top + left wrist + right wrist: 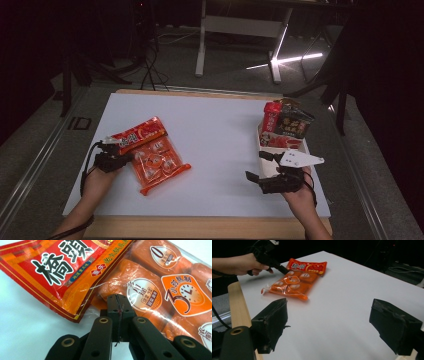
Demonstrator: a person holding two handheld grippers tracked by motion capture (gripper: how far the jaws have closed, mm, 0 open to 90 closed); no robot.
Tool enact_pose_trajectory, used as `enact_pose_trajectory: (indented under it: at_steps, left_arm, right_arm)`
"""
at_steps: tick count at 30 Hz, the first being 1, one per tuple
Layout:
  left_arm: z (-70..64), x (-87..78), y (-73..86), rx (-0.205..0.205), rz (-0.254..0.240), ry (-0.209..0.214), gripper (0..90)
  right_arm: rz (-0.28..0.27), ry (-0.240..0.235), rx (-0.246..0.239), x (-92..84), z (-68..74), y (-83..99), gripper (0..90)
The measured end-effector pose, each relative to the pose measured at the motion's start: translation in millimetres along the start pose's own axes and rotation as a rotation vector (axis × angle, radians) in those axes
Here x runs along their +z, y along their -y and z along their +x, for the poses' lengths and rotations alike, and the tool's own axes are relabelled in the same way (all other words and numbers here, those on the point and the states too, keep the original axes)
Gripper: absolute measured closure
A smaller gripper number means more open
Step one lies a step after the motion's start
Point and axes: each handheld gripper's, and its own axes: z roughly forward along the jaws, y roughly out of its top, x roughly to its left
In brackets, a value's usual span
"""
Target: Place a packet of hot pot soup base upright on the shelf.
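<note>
A red snack packet (140, 132) (57, 270) lies at the left of the white table top (215, 140), overlapping an orange bag of wrapped pieces (157, 164) (150, 290) (292, 285). My left gripper (126, 156) (117, 301) is shut, its tips resting at the orange bag's near edge, just below the red packet; whether film is pinched between them I cannot tell. In the right gripper view this gripper (283, 270) touches the bag's far end. My right gripper (258, 166) (327, 315) stands open over bare table near the front right, nothing between its jaws.
A white cardboard box (302, 146) at the right edge holds a red packet (271, 120) and a dark packet (295, 124), just beyond my right hand. The table's wooden front edge (200, 226) runs below both hands. Table legs and cables stand on the dark floor behind.
</note>
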Motion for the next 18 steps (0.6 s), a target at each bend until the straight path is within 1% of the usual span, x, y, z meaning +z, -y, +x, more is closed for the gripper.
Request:
enact_pose_trajectory:
  at_steps: [2,4,7,8,9,10,12,16,18]
  left_arm:
    - [-3.1,4.8,-2.8,0.007,-0.008,0.014,90.0]
    - [-5.2,6.8,-4.4,0.011,-0.009,0.016,90.0]
    - [-12.6,13.6,-11.0,0.034,-0.004,0.029,90.0]
    - [-12.6,13.6,-11.0,0.034,-0.004,0.029,90.0]
    - [-16.3,17.3,-13.9,0.046,-0.004,0.039,90.0]
    - [-18.4,19.2,-15.5,0.045,-0.005,0.047,90.0]
    - [-23.5,23.2,-18.6,0.058,-0.004,0.055,90.0]
    - [-35.0,30.7,-23.7,0.088,-0.006,0.063,90.0]
    - [-35.0,30.7,-23.7,0.088,-0.006,0.063,90.0]
  right_arm:
    - [-0.001,-0.001,0.003,-0.2,-0.6,0.4,14.9]
    - [-0.003,-0.002,0.006,-0.5,-1.1,0.9,14.9]
    - [-0.004,-0.003,0.011,-0.9,-1.7,1.4,14.9]
    - [-0.004,-0.002,0.009,-1.0,-1.5,1.3,14.9]
    - [-0.005,-0.004,0.009,-1.0,-1.3,1.3,14.9]
    - [-0.006,-0.005,0.009,-1.1,-1.1,1.3,14.9]
    - [-0.004,-0.005,0.008,-1.0,-0.6,1.3,14.9]
    - [-0.005,-0.005,0.009,-1.0,-0.9,1.4,14.9]
    - [-0.004,-0.004,0.008,-1.0,-1.0,1.5,14.9]
